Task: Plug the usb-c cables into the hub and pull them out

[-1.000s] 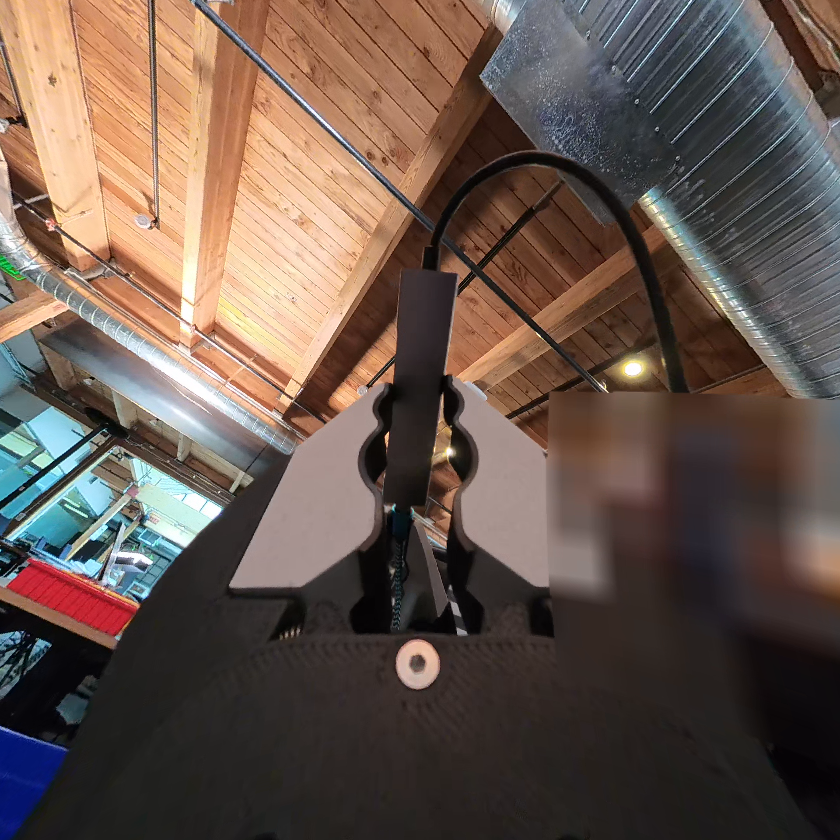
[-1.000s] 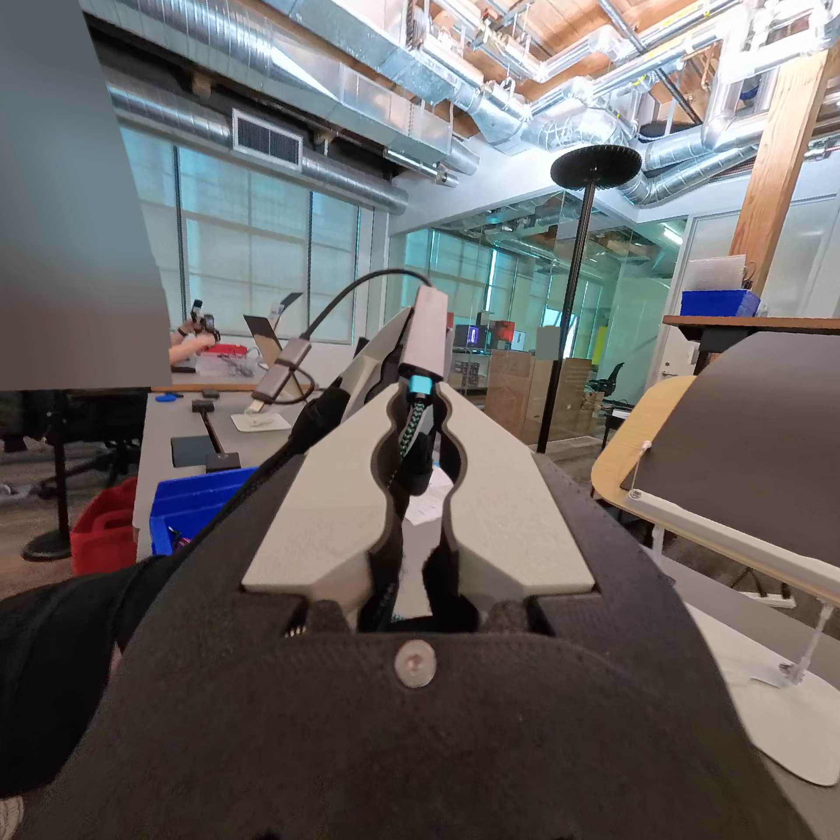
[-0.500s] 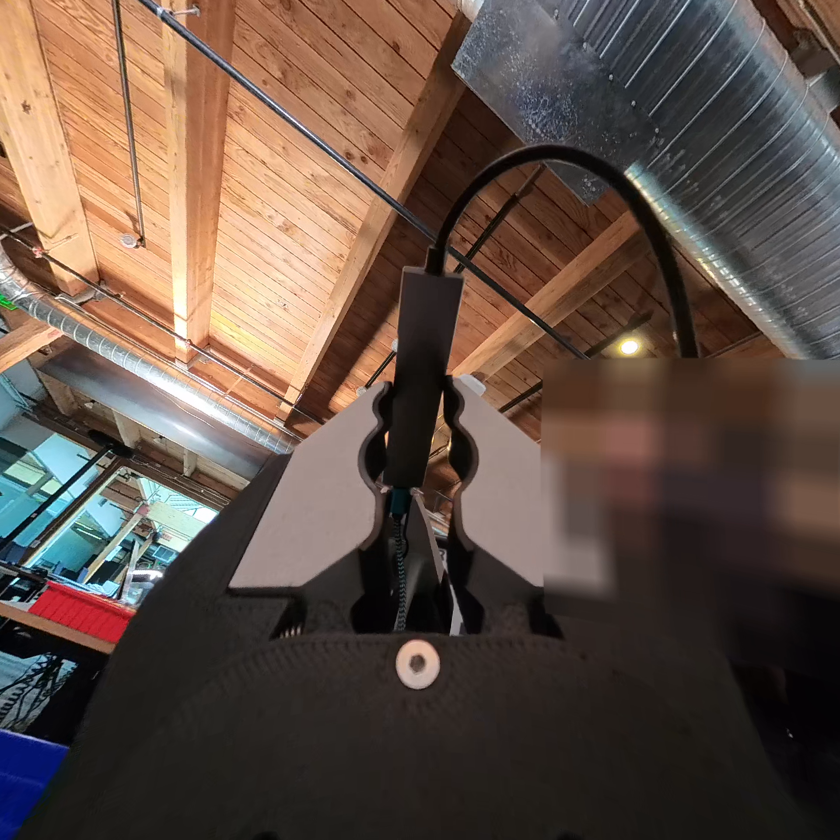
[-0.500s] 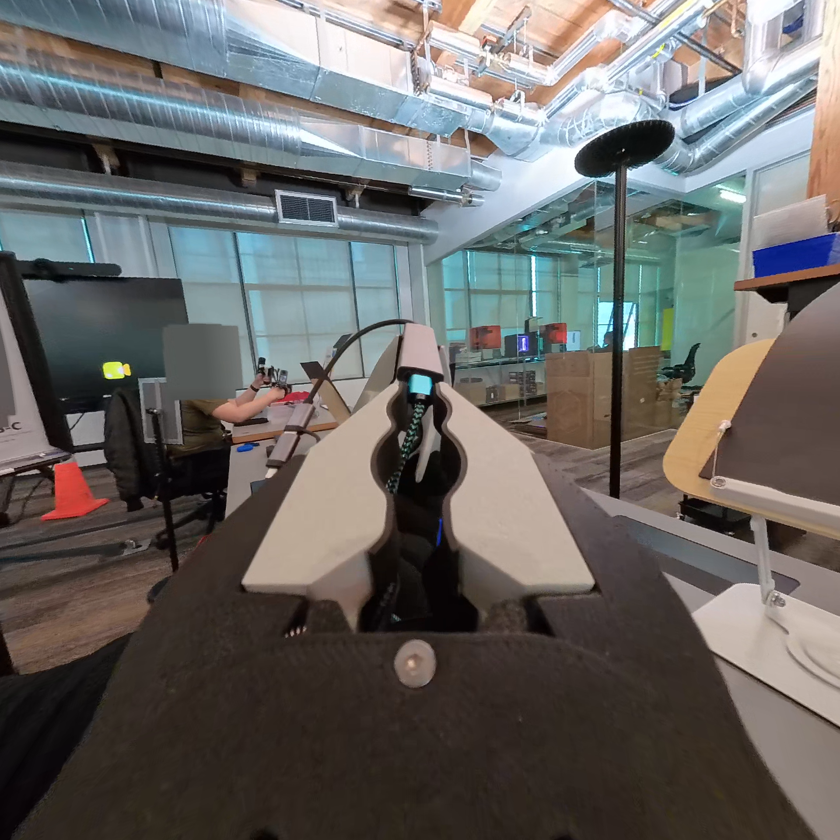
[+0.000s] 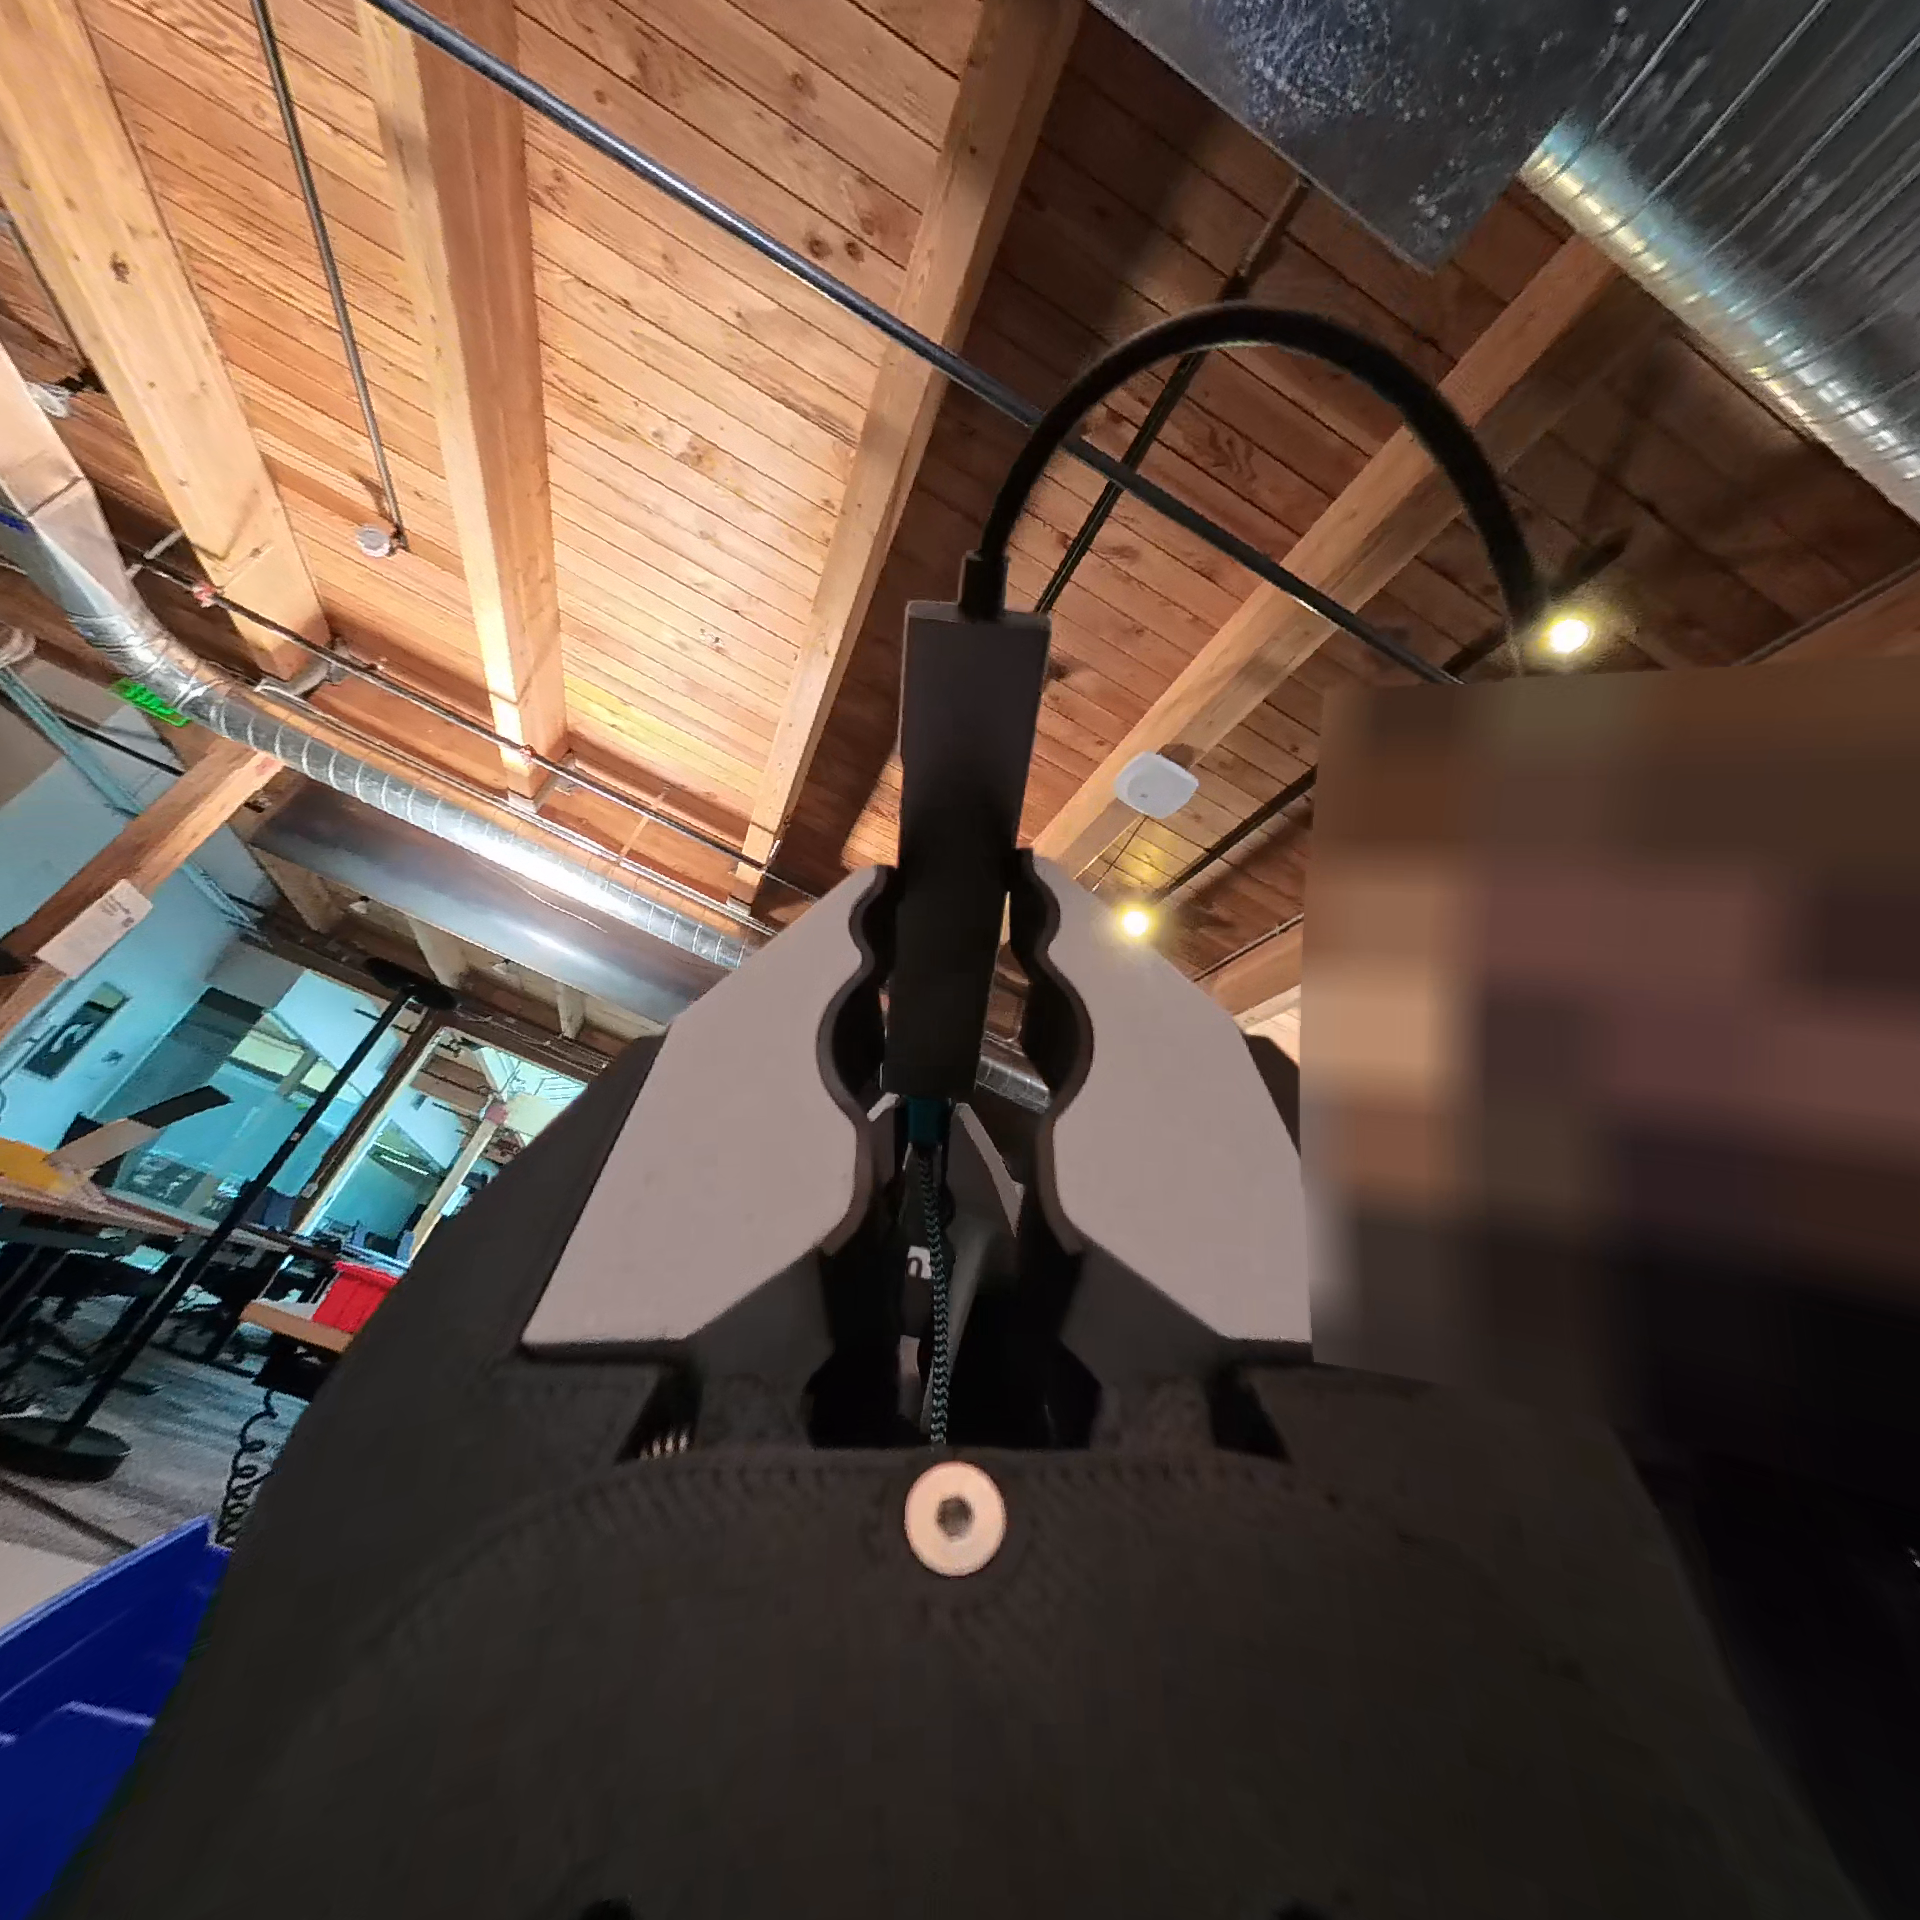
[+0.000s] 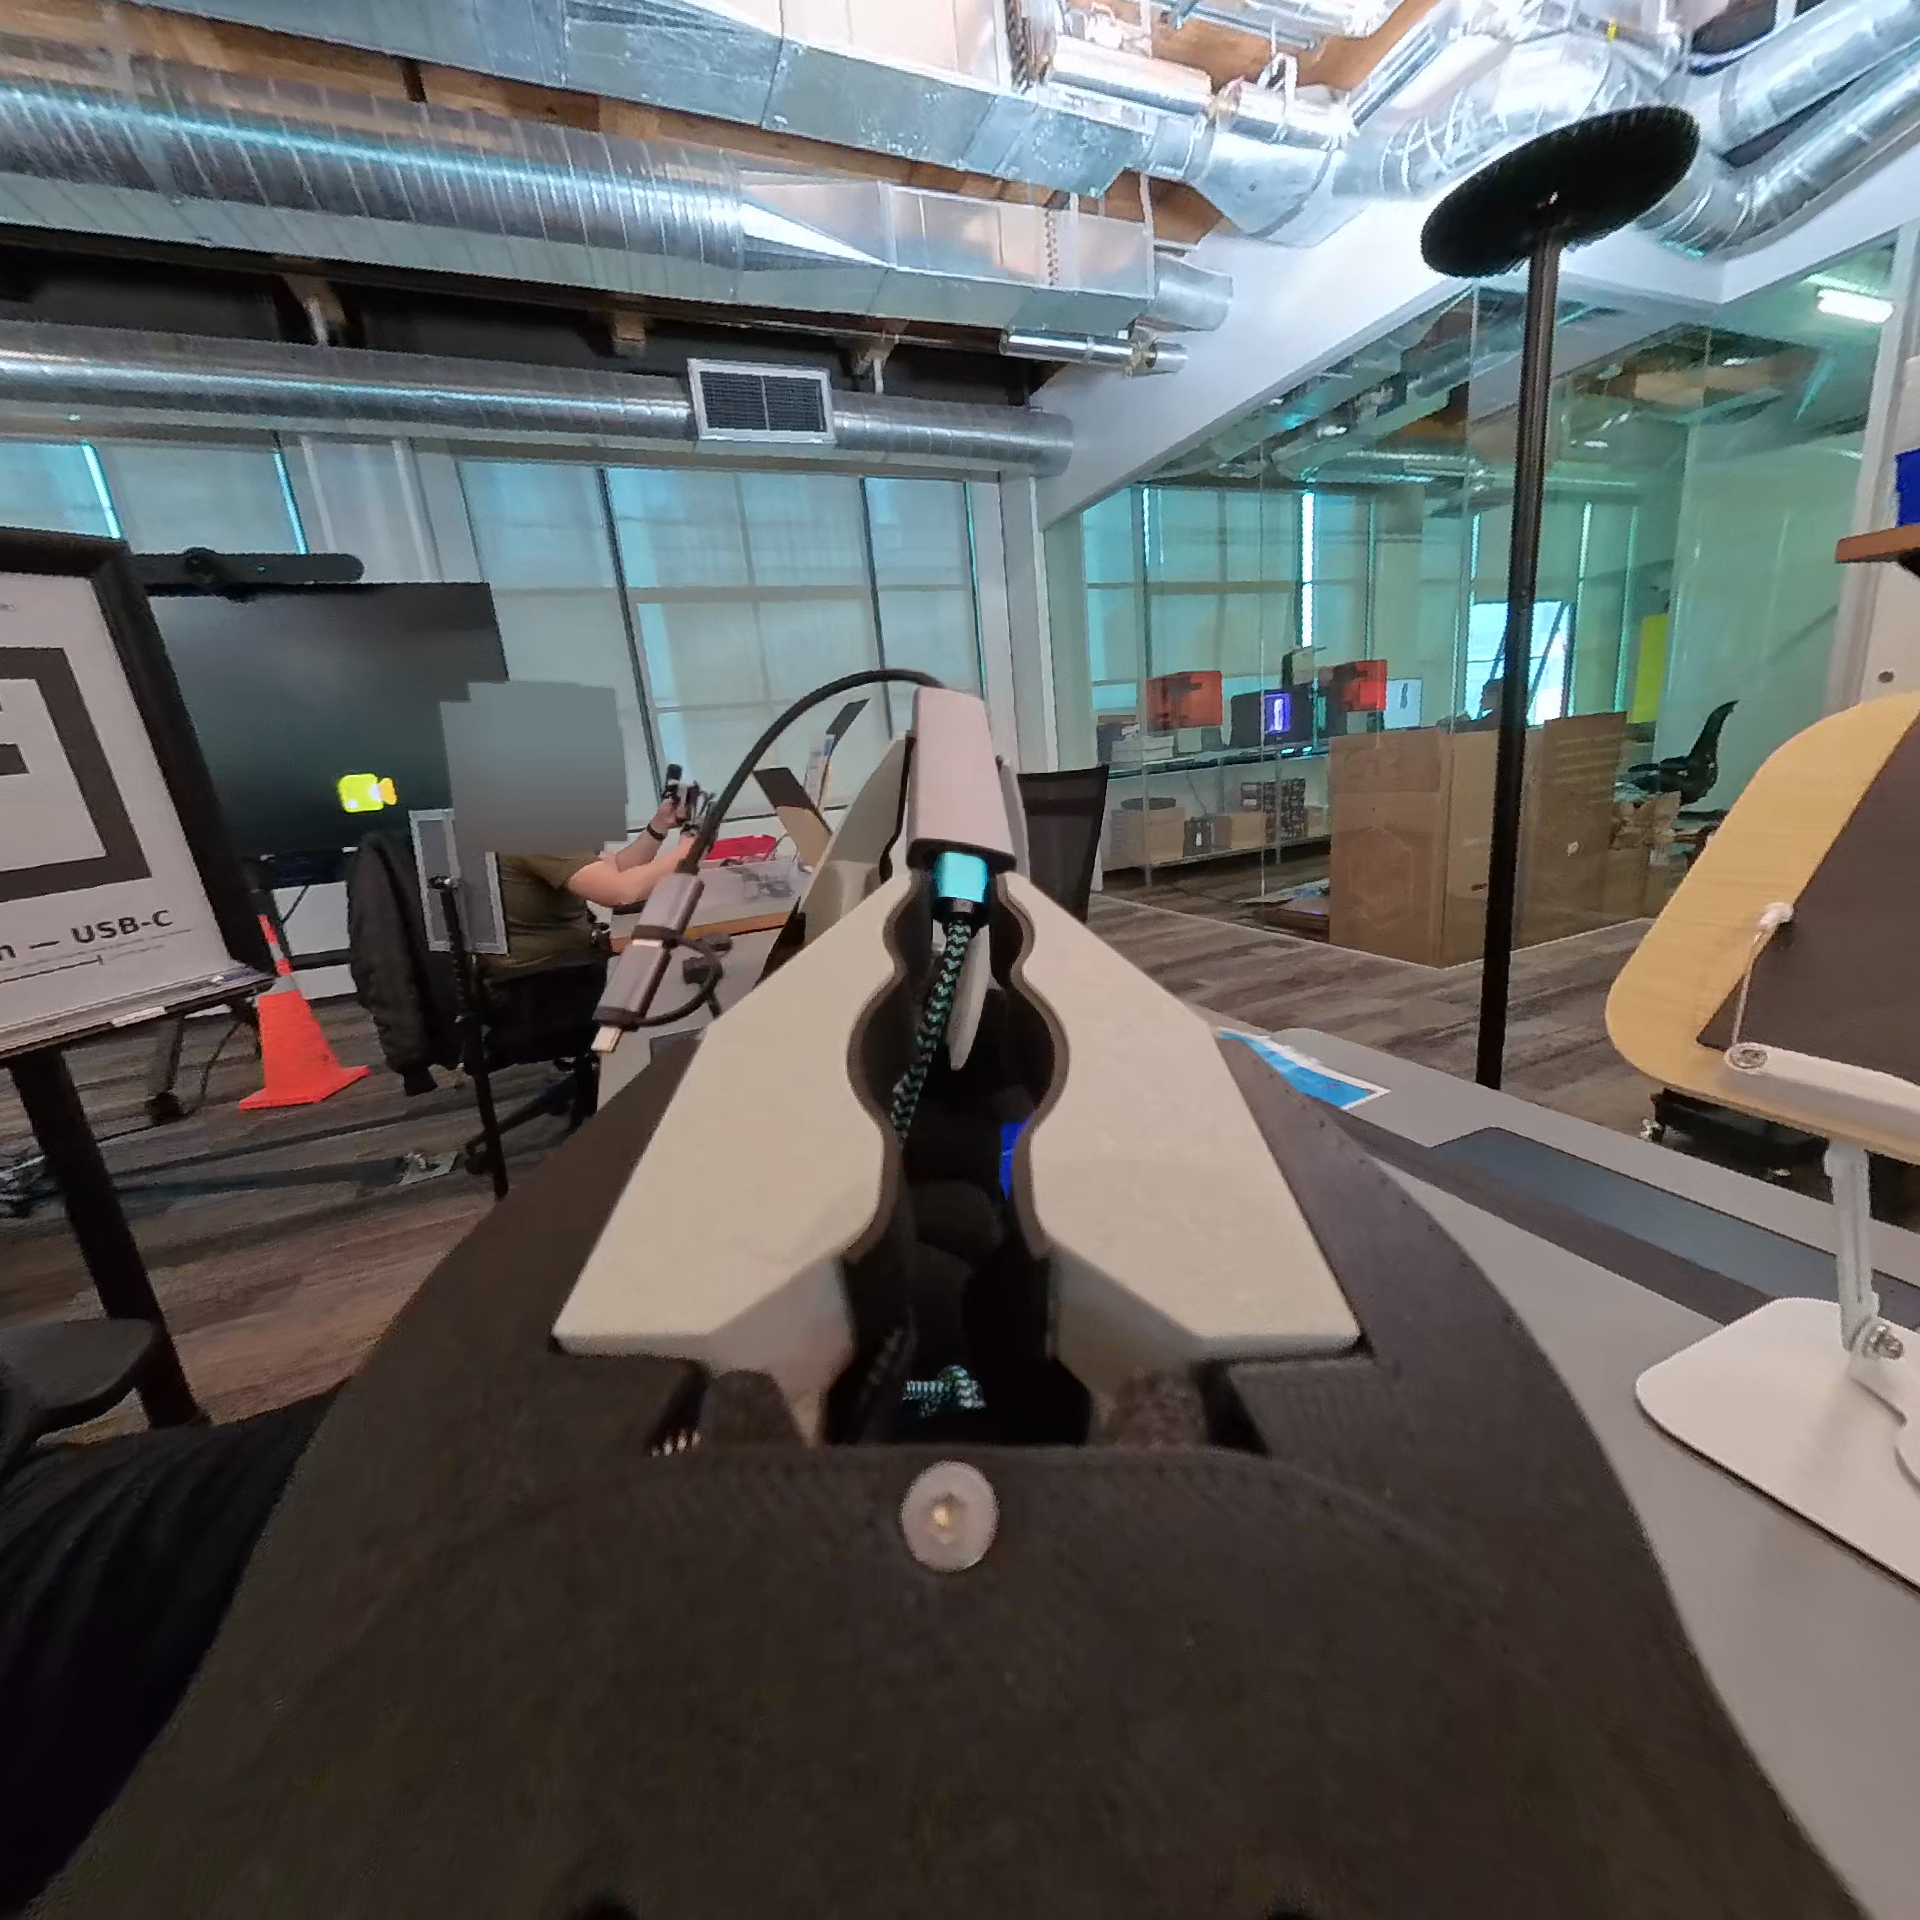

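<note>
The left gripper (image 5: 954, 894) pinches the slim grey USB-C hub (image 5: 961, 790), held upright in mid-air. Just below the hub, the right gripper (image 6: 961, 888) nips the teal plug of the braided USB-C cable (image 6: 925, 1023), seated in the hub's bottom port (its black lead (image 5: 1247, 374) arches off above). Best pull straight along the hub's length, no twisting

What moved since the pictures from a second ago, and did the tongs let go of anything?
Nothing was let go. Both views swung: the right one turned left, so a person at a desk and a signboard came into sight. The left one tilted a little under the ceiling. The left tongs still clamp the hub, and the right tongs still grip the blue plug of the braided cable, which sits at the hub's end.
</note>
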Action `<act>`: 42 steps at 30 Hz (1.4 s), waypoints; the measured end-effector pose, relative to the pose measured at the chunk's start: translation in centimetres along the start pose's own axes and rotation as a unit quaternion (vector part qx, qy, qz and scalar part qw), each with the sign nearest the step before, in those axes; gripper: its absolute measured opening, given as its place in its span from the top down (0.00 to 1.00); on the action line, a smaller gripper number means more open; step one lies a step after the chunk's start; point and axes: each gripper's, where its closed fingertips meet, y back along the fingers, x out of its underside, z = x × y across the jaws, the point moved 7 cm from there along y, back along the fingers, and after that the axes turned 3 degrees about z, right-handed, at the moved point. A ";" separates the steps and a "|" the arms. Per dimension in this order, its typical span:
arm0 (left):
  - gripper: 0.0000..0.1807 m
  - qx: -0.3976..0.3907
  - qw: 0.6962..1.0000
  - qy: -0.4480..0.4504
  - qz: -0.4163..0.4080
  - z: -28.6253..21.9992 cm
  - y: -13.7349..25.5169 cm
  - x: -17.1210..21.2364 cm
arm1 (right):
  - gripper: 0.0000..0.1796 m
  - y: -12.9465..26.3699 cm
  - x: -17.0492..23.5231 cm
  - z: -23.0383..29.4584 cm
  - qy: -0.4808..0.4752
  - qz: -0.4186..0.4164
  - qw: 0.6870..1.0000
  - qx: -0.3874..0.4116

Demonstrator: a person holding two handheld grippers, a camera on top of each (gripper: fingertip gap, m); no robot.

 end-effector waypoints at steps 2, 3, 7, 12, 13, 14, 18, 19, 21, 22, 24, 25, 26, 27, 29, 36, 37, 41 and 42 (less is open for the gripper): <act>0.89 -0.010 1.000 -0.001 0.005 0.0 0.2 -0.1 | 0.95 -0.1 0.3 -0.1 -0.002 0.014 1.000 -0.003; 0.89 -0.014 1.000 -0.004 0.010 0.0 0.2 -0.1 | 0.95 0.0 0.4 -0.2 -0.004 0.016 1.000 -0.005; 0.88 -0.023 1.000 -0.011 0.011 -0.1 0.3 -0.2 | 0.96 -0.2 0.7 -0.2 -0.016 0.015 1.000 -0.004; 0.88 -0.030 0.999 -0.020 0.012 -0.5 0.0 -0.4 | 0.96 -0.8 1.6 0.0 -0.015 0.035 0.999 -0.002; 0.88 -0.029 0.999 -0.026 0.016 -0.5 -0.1 -0.5 | 0.96 -0.9 1.7 0.1 -0.017 0.027 0.999 -0.003; 0.88 -0.027 0.999 -0.028 0.021 -0.6 -0.2 -0.6 | 0.96 -1.0 1.9 0.2 -0.022 0.020 1.000 -0.006; 0.88 -0.023 0.999 -0.023 0.027 -0.8 0.0 -1.0 | 0.96 -1.0 1.8 0.2 -0.023 0.012 1.000 -0.010; 0.88 -0.027 0.999 -0.028 0.032 -0.9 0.0 -1.0 | 0.96 -1.0 1.8 0.2 -0.021 0.012 1.000 -0.010; 0.87 -0.027 0.998 -0.026 0.040 -1.2 -0.2 -1.0 | 0.96 -1.0 1.8 0.3 -0.024 0.012 1.000 -0.013; 0.84 -0.027 0.998 -0.027 0.047 -1.3 -0.4 -0.7 | 0.95 -1.1 1.8 0.3 -0.025 0.013 1.000 -0.012; 0.82 -0.033 0.997 -0.026 0.057 -1.2 -0.7 -0.2 | 0.95 -1.2 2.0 0.3 -0.029 0.014 0.999 -0.015; 0.82 -0.031 0.997 -0.020 0.063 -1.1 -0.8 0.1 | 0.95 -1.2 2.1 0.4 -0.028 0.016 0.999 -0.015; 0.84 -0.034 0.997 -0.020 0.068 -1.0 -0.9 0.3 | 0.95 -1.3 2.2 0.4 -0.027 0.019 0.999 -0.016; 0.87 -0.037 0.996 -0.022 0.073 -1.0 -0.9 0.6 | 0.95 -1.4 2.2 0.5 -0.028 0.020 0.999 -0.020; 0.89 -0.029 0.996 -0.013 0.080 -1.1 -1.0 0.9 | 0.96 -1.4 2.2 0.7 -0.026 0.019 0.999 -0.025; 0.89 -0.038 0.996 -0.013 0.076 -1.5 -1.0 0.9 | 0.96 -1.6 2.0 1.1 -0.016 0.022 0.999 -0.025; 0.90 -0.036 0.997 -0.010 0.071 -1.5 -1.1 0.9 | 0.96 -1.6 2.1 1.1 -0.016 0.021 0.999 -0.025; 0.89 -0.044 0.996 -0.024 0.073 -1.9 -1.2 1.2 | 0.96 -1.5 2.2 1.2 -0.019 0.021 0.999 -0.027; 0.90 -0.048 0.996 -0.028 0.073 -1.9 -1.2 1.1 | 0.96 -1.5 2.1 1.2 -0.018 0.022 0.999 -0.025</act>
